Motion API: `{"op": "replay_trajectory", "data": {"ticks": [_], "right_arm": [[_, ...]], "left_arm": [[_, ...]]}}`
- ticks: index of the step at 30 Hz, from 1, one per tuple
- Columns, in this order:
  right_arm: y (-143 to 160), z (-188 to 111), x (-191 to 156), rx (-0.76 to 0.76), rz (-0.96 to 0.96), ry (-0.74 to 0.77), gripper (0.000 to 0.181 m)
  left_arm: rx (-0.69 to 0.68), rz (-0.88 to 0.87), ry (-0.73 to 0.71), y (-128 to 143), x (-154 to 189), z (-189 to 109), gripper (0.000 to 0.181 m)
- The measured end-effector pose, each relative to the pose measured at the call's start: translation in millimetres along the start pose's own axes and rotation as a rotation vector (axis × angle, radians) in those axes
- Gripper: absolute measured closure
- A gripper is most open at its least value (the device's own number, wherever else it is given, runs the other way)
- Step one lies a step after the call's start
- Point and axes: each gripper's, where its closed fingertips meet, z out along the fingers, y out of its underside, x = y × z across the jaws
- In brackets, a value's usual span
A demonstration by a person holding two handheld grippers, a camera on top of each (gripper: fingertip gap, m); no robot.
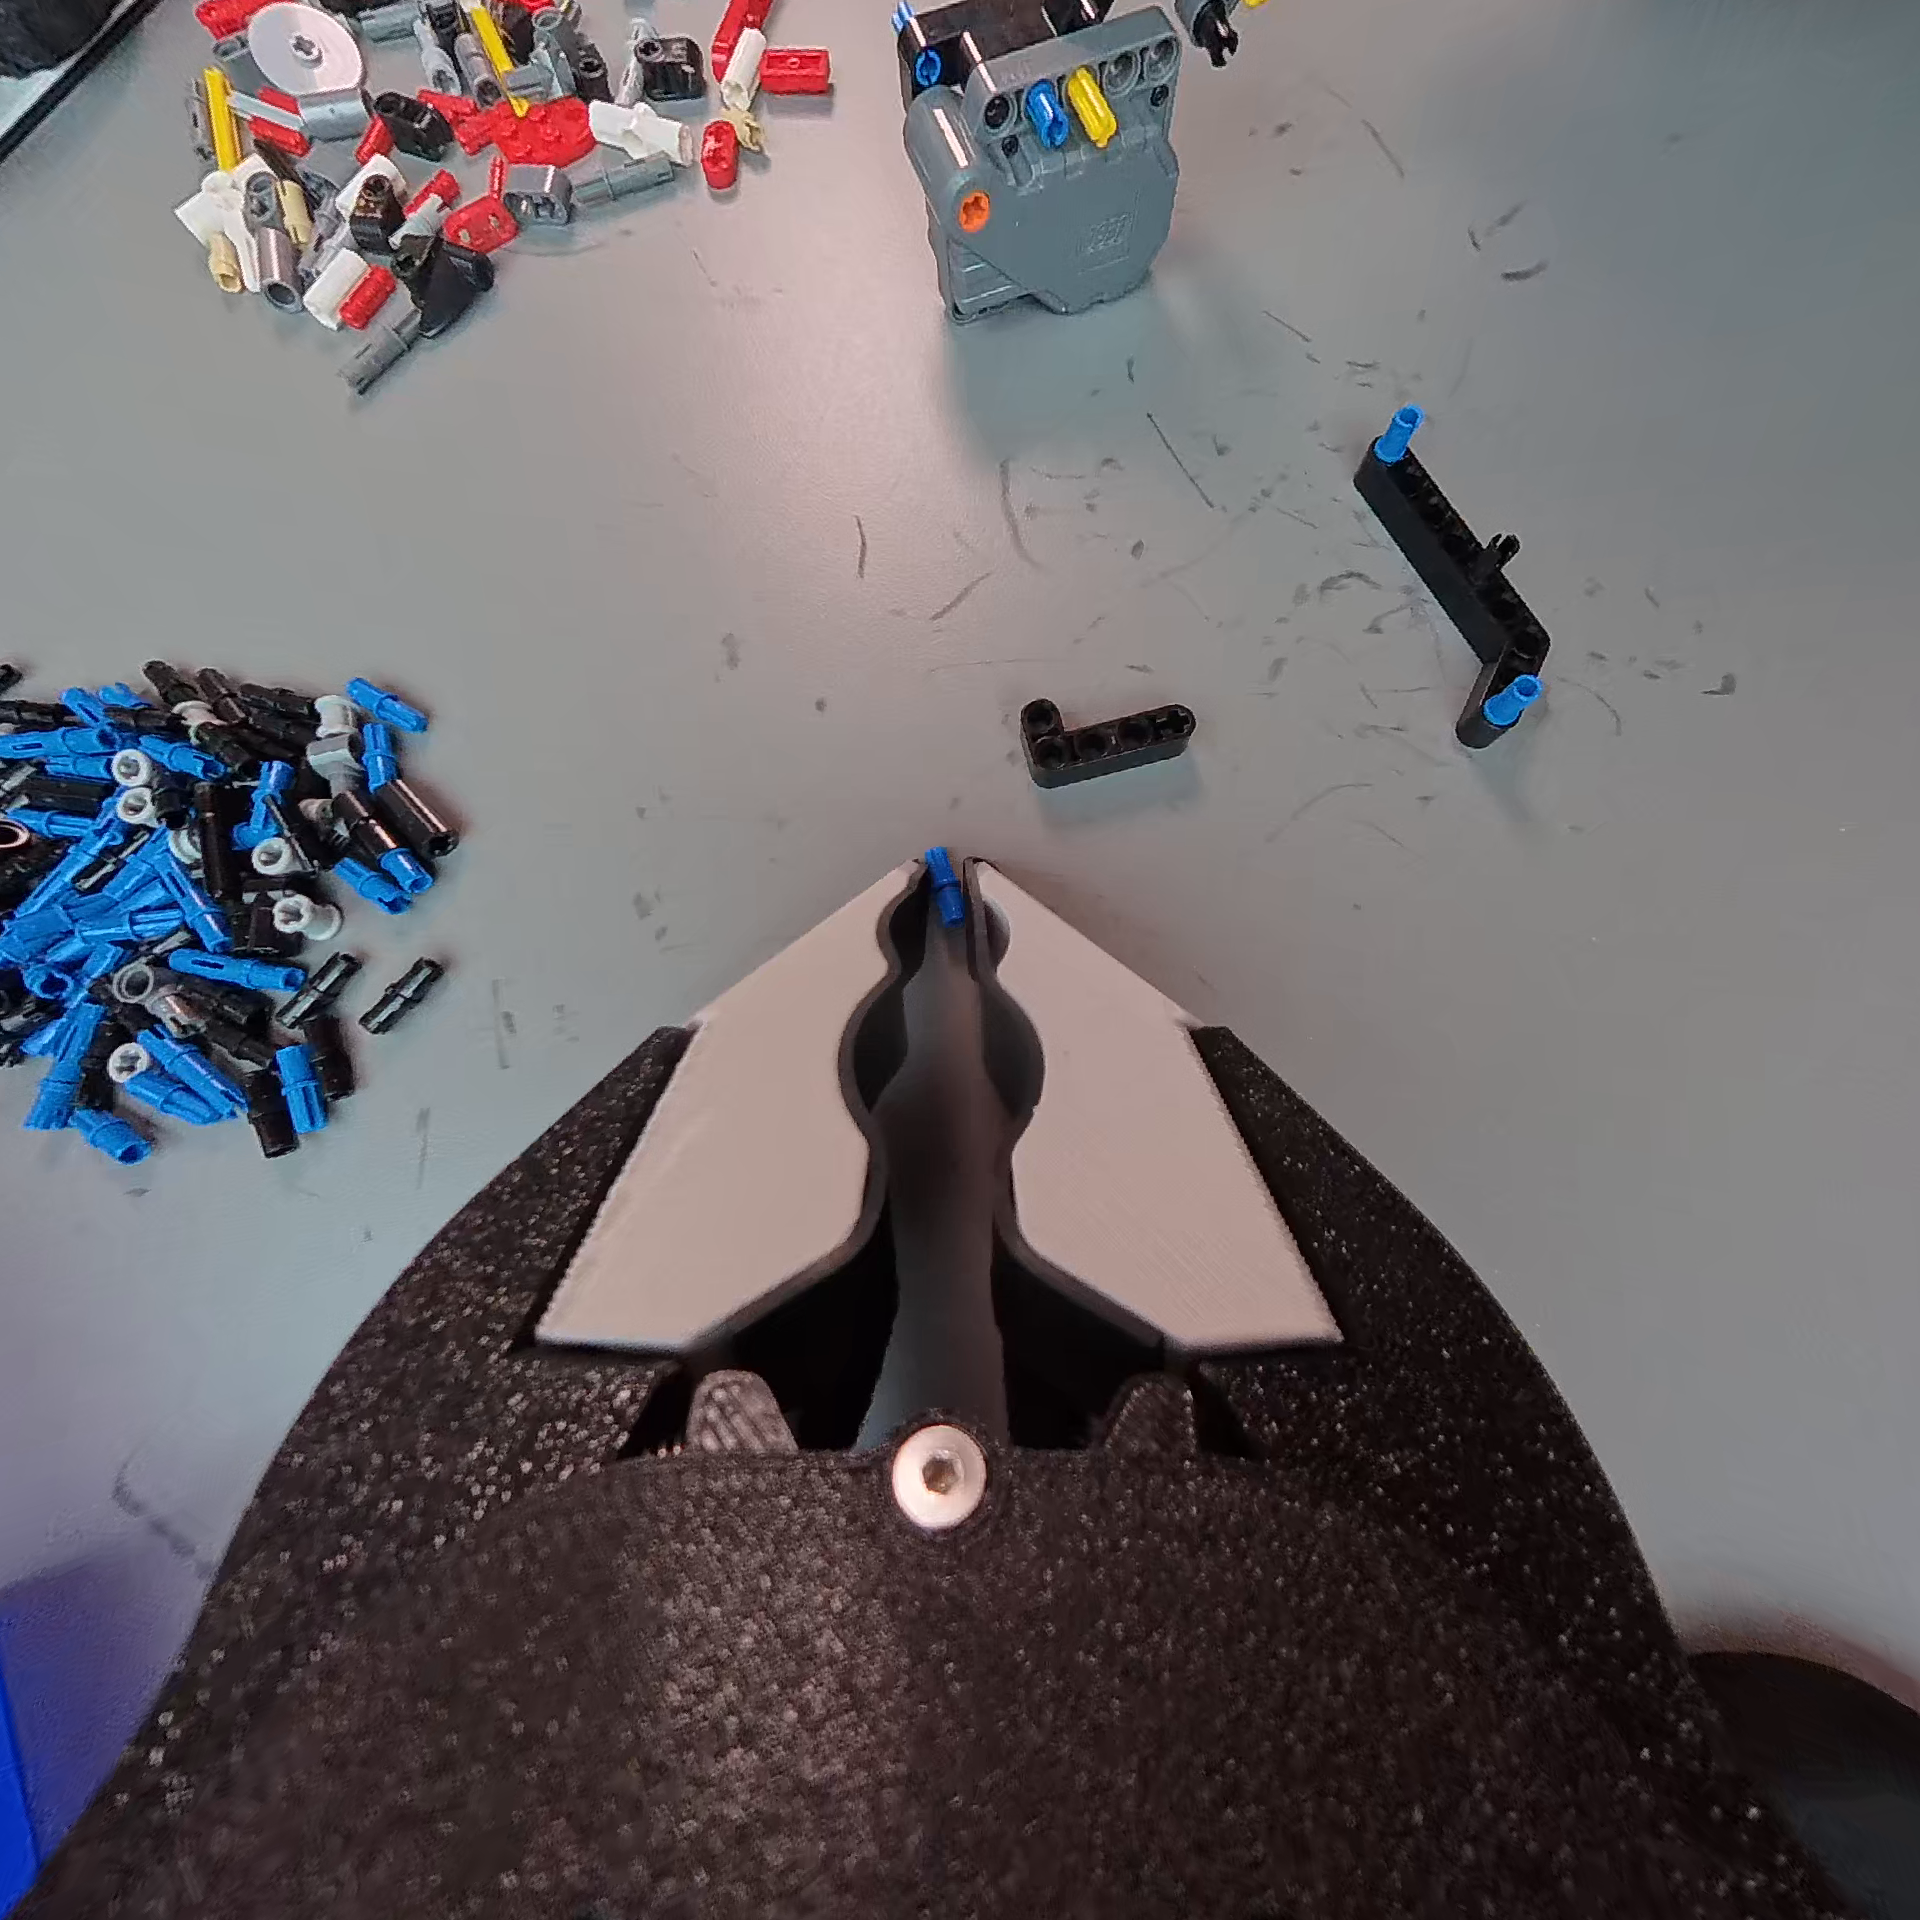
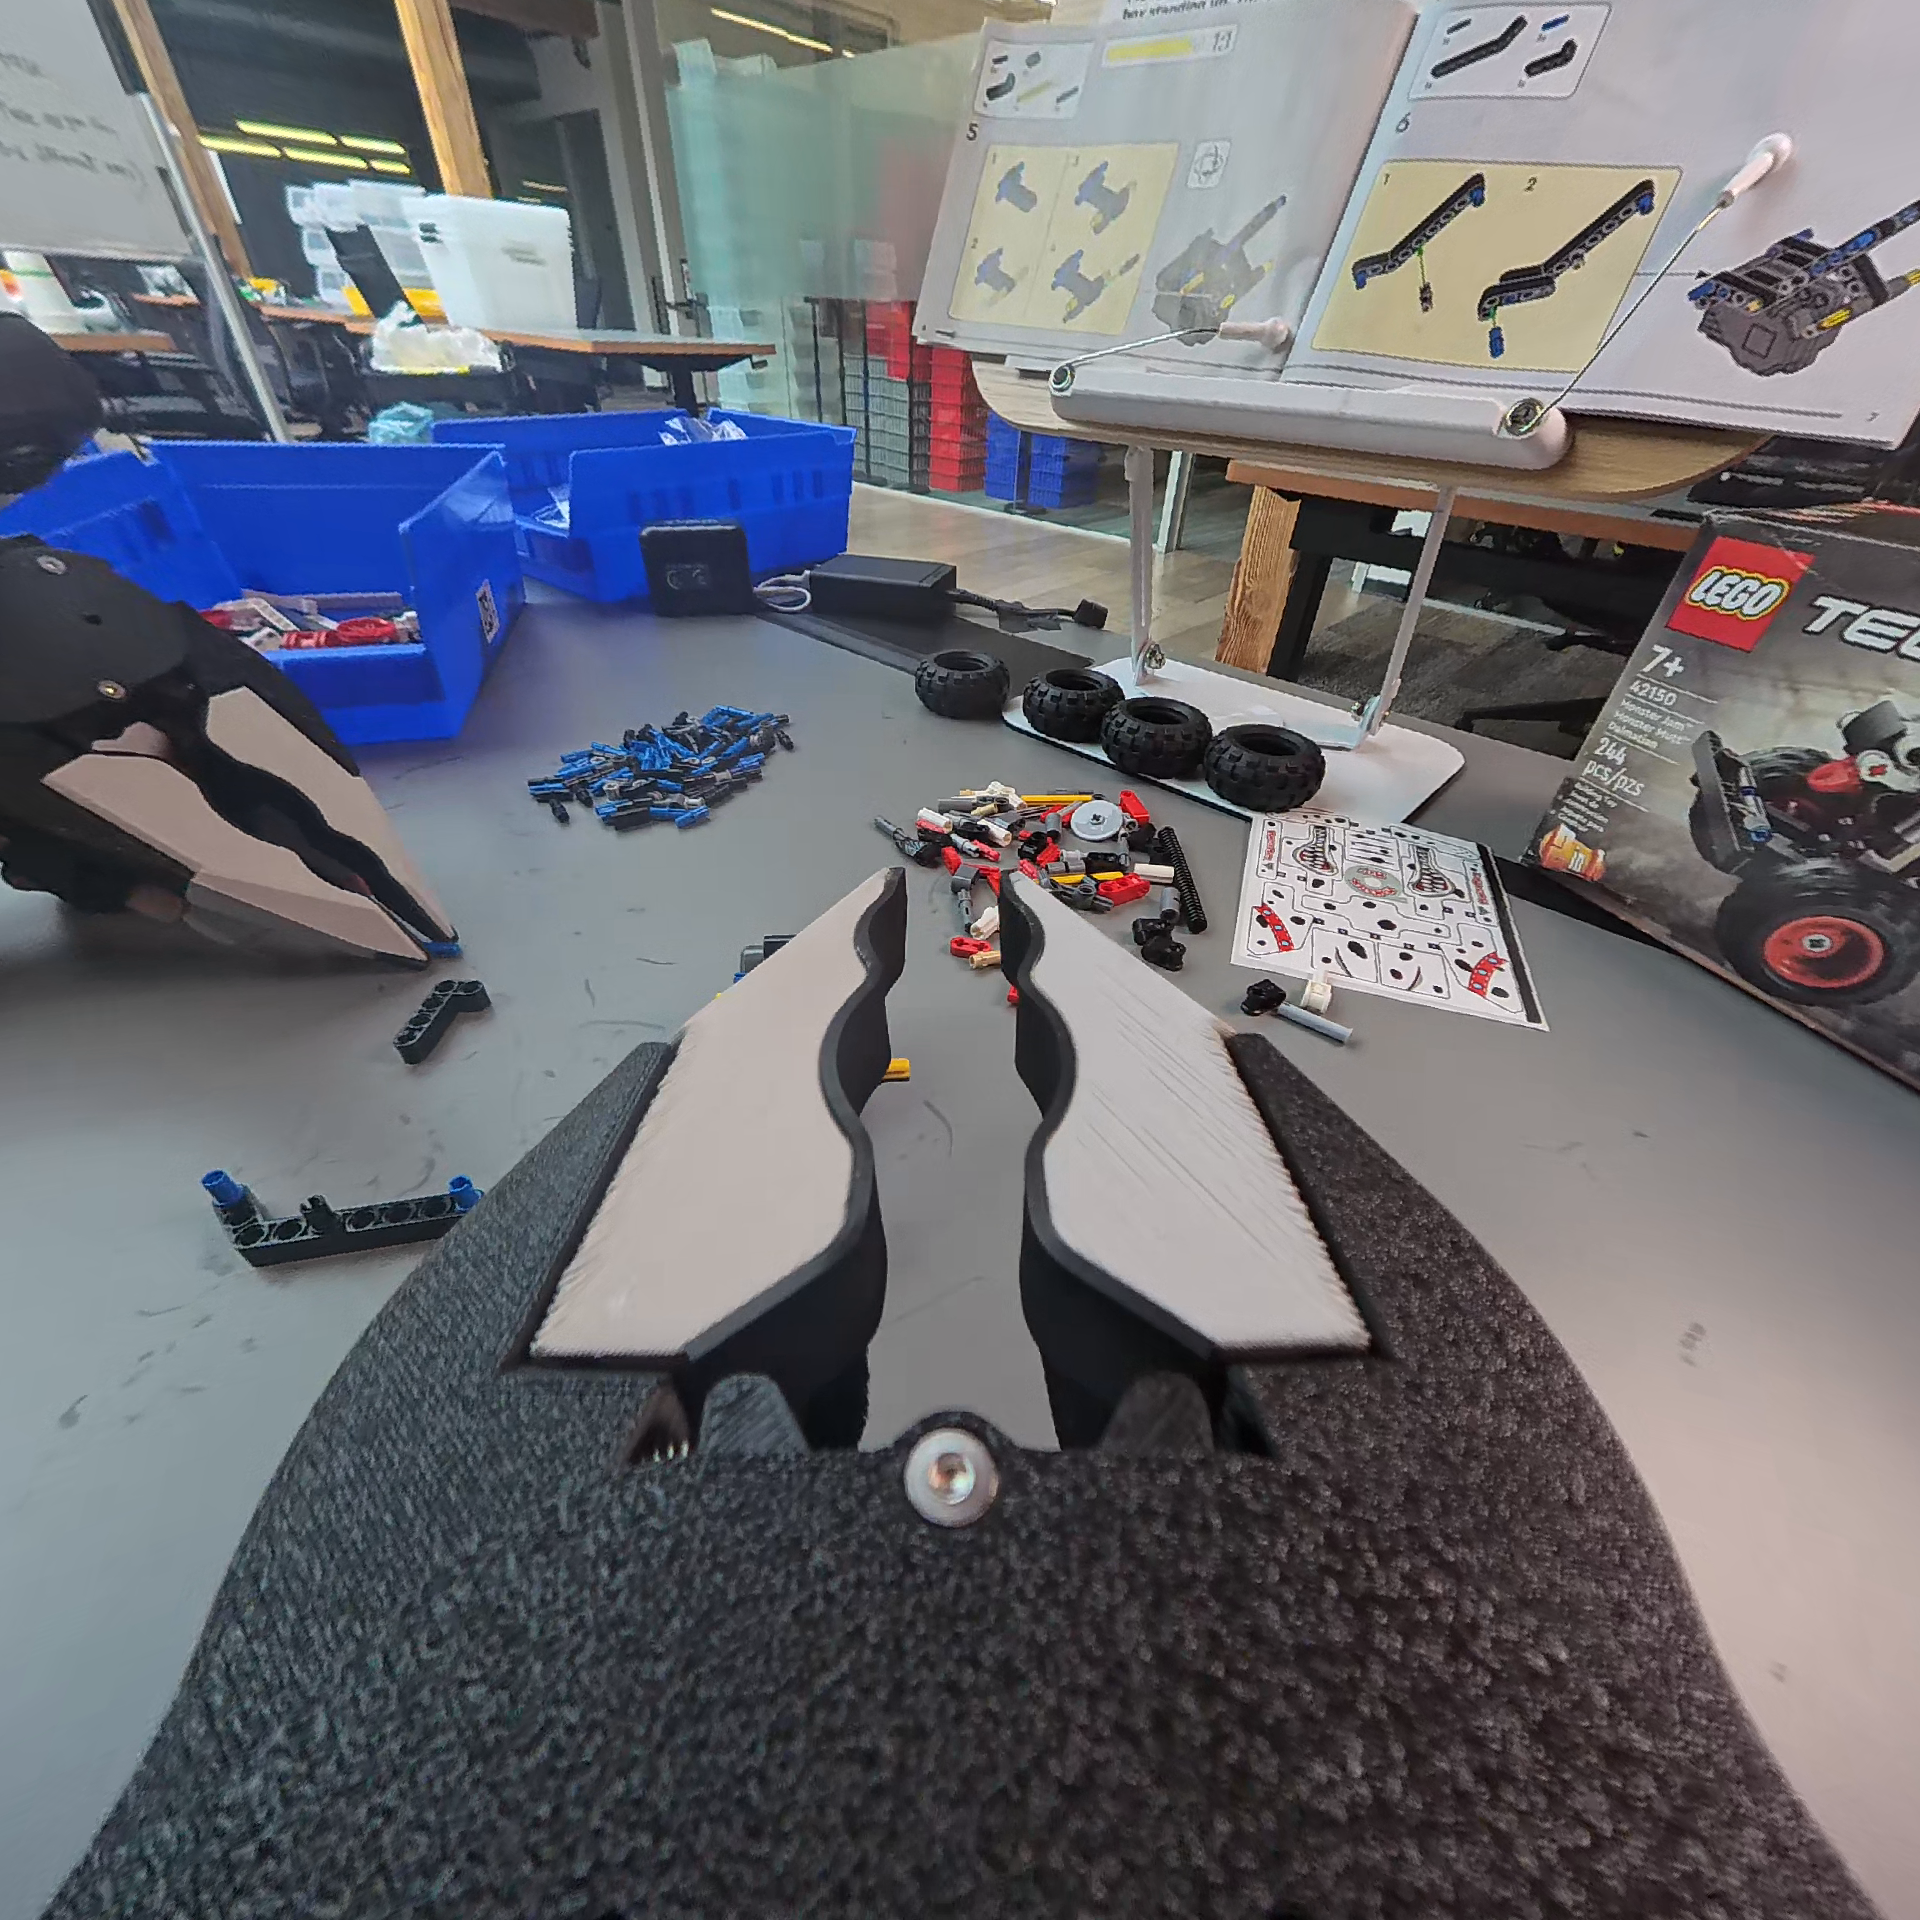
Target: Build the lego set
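Note:
My left gripper (image 1: 945, 868) is shut on a small blue pin (image 1: 943, 885) and holds it just above the grey table, a little short of a small black L-shaped beam (image 1: 1107, 740). A long black bent beam (image 1: 1460, 577) with blue pins at both ends lies to the right. The grey motor assembly (image 1: 1039, 177) stands at the back. My right gripper (image 2: 951, 894) is open and empty, above the table. In the right wrist view the left gripper (image 2: 431, 940) shows at the left, tip down next to the L-shaped beam (image 2: 442, 1018); the long beam (image 2: 332, 1218) lies nearer.
A heap of blue and black pins (image 1: 177, 904) lies at the left, a pile of mixed parts (image 1: 468, 156) at the back left. The right wrist view shows several tyres (image 2: 1122, 727), a sticker sheet (image 2: 1371, 914), the set's box (image 2: 1766, 769), an instruction booklet on a stand (image 2: 1351, 208) and blue bins (image 2: 343, 561). Left tips to right tips: about 25 cm.

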Motion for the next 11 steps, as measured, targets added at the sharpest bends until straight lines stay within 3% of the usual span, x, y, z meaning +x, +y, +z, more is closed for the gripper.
{"op": "replay_trajectory", "data": {"ticks": [1, 11], "right_arm": [[0.1, 0.1, -0.4, -0.001, -0.002, -0.001, 0.164], [0.6, 0.5, -2.3, -0.005, -0.01, -0.007, 0.164]], "left_arm": [[0.0, 0.001, 0.0, 0.0, 0.2, 0.0, 0.174], [-0.001, -0.001, 0.003, 0.1, 0.9, 0.0, 0.175]]}}
